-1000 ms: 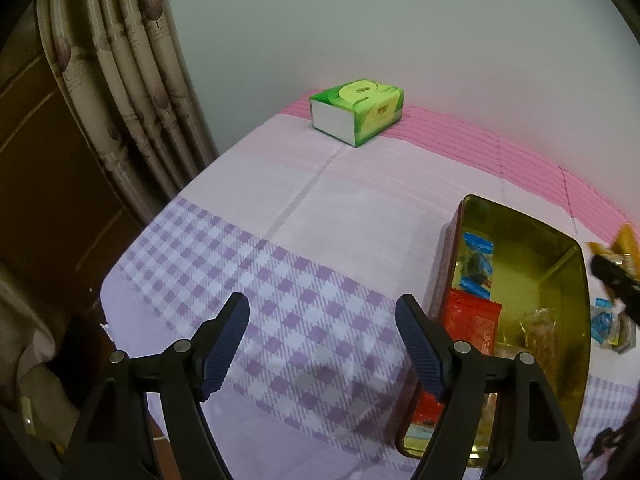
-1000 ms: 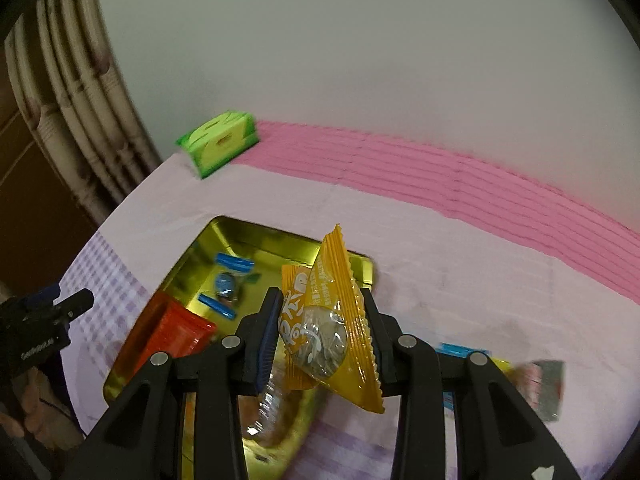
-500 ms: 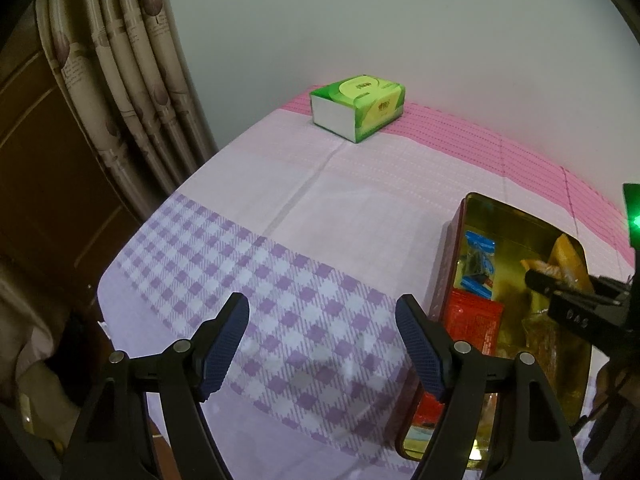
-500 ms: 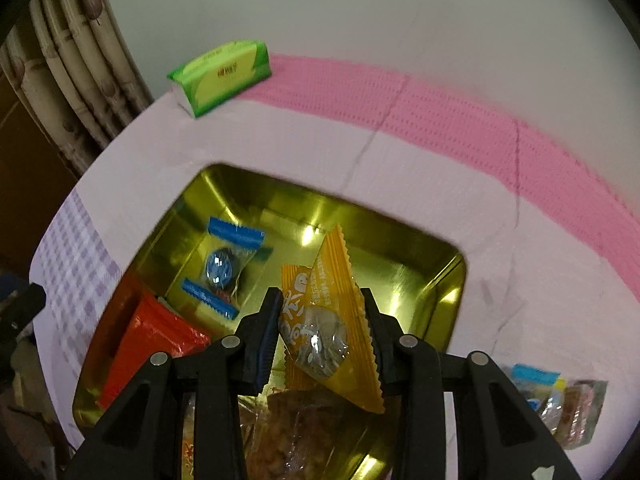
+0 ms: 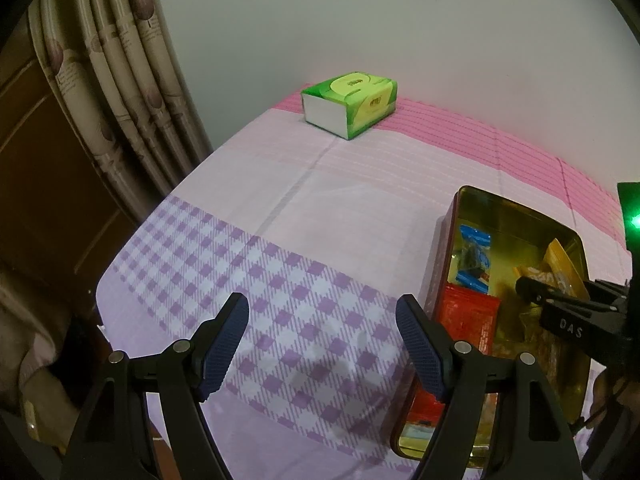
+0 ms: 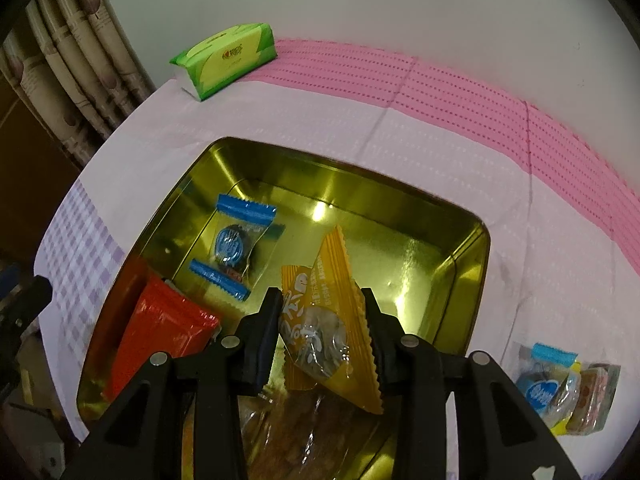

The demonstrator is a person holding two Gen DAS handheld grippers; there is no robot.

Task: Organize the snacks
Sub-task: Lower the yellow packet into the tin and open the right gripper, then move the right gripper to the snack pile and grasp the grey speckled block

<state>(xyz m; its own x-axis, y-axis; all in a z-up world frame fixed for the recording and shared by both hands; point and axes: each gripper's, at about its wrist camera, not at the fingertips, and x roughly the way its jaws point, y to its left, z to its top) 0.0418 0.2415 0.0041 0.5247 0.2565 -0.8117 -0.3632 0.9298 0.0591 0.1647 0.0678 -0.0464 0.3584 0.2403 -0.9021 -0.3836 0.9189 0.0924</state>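
Observation:
A gold tin (image 6: 280, 160) lies open on the cloth, holding a blue-ended sweet packet (image 6: 236, 240), a red packet (image 6: 160, 332) and a clear bag of brown snacks (image 6: 304, 432). My right gripper (image 6: 319, 296) is shut on a yellow snack packet (image 6: 332, 320) and holds it low inside the tin, over the clear bag. In the left wrist view the tin (image 5: 452, 240) sits at the right, with the right gripper (image 5: 560, 304) and the yellow packet (image 5: 560, 264) in it. My left gripper (image 5: 322, 332) hangs open and empty over the purple-checked cloth, left of the tin.
A green tissue box (image 6: 228, 58) stands at the far left corner by the wall, also in the left wrist view as the tissue box (image 5: 352, 104). Several loose wrapped snacks (image 6: 560, 388) lie on the cloth right of the tin. A curtain (image 5: 120, 100) hangs past the table's left edge.
My right gripper has come down and forward with the yellow packet, from above the tin's near side into the tin. The left gripper has not moved.

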